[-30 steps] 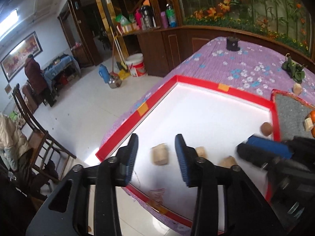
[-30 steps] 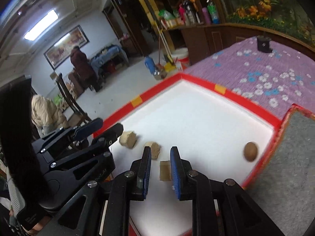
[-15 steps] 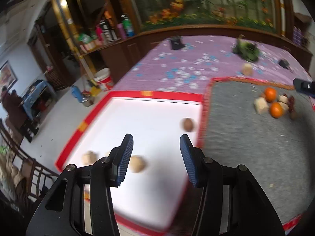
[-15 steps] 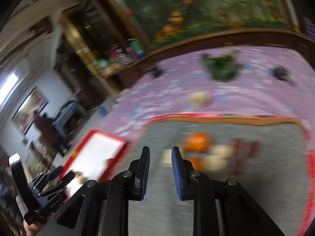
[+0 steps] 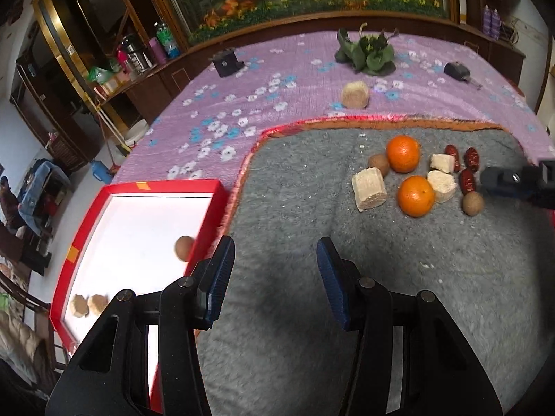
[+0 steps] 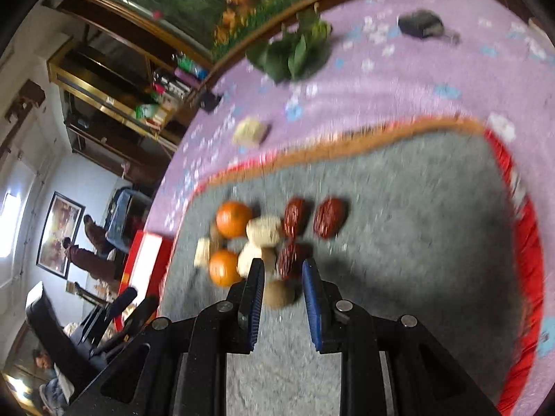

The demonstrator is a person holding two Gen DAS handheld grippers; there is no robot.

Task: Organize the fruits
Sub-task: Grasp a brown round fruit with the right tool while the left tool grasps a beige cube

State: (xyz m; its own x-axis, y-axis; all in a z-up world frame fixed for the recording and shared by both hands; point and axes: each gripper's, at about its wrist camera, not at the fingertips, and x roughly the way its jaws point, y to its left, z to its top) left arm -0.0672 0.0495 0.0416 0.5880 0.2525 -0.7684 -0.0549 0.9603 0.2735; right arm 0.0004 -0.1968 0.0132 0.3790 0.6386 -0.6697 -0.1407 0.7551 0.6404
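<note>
Fruit lies clustered on a grey mat (image 5: 312, 208): two oranges (image 5: 403, 154) (image 5: 415, 196), pale cut chunks (image 5: 369, 189), red dates (image 5: 467, 179) and brown round fruits (image 5: 472, 203). My left gripper (image 5: 274, 277) is open and empty above the mat's near left part. My right gripper (image 6: 282, 287) is open; a brown round fruit (image 6: 277, 293) sits just beyond and between its fingertips, with dates (image 6: 329, 216) and oranges (image 6: 233, 219) beyond. The right gripper's tip (image 5: 513, 183) shows at the left view's right edge. A red tray with a white floor (image 5: 138, 215) holds one brown fruit (image 5: 184, 248) and two chunks (image 5: 86, 305).
The purple flowered cloth (image 5: 260, 104) bears a loose pale chunk (image 5: 354, 94), a green leafy vegetable (image 5: 367, 52) and two small black devices (image 5: 225, 64) (image 5: 456, 70). Cabinets and people stand off the table's left side.
Both grippers swung right from the tray to the grey mat. The right gripper has opened a little and come down close to the fruit cluster, at a brown fruit.
</note>
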